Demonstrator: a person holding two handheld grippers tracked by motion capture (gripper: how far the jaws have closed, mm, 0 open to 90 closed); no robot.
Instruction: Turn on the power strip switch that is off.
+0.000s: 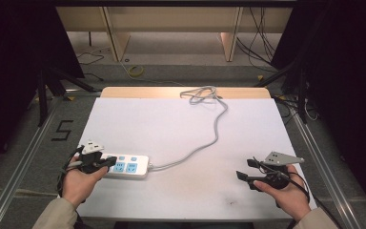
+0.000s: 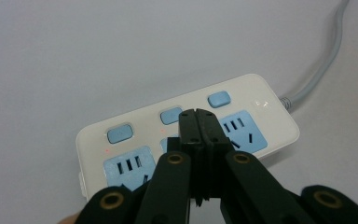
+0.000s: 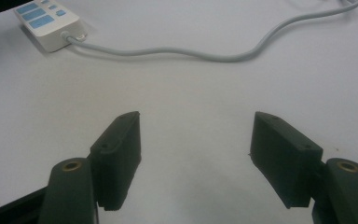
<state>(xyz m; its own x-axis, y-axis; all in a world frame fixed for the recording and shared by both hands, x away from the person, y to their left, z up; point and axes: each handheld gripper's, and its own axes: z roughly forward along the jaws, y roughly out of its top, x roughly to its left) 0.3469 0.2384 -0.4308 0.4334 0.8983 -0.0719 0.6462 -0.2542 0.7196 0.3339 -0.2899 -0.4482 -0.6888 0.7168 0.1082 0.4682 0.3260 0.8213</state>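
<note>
A white power strip (image 1: 132, 166) with blue sockets and three blue buttons lies near the table's front left. In the left gripper view the strip (image 2: 140, 119) lies just beyond my left gripper (image 2: 198, 117). Its jaws are pressed together with nothing between them, and their tips sit over the middle button (image 2: 170, 115) and socket. I cannot tell whether they touch it. My left gripper (image 1: 109, 162) reaches over the strip's left end. At the front right, my right gripper (image 1: 243, 169) is open and empty above the bare table; its jaws (image 3: 196, 140) stand wide apart.
The strip's grey cable (image 1: 214, 133) snakes across the white table (image 1: 162, 119) to a loose coil (image 1: 201, 93) at the back edge. The cable (image 3: 191, 51) and the strip (image 3: 46, 21) lie far ahead of the right gripper. Metal rails and floor cables flank the table.
</note>
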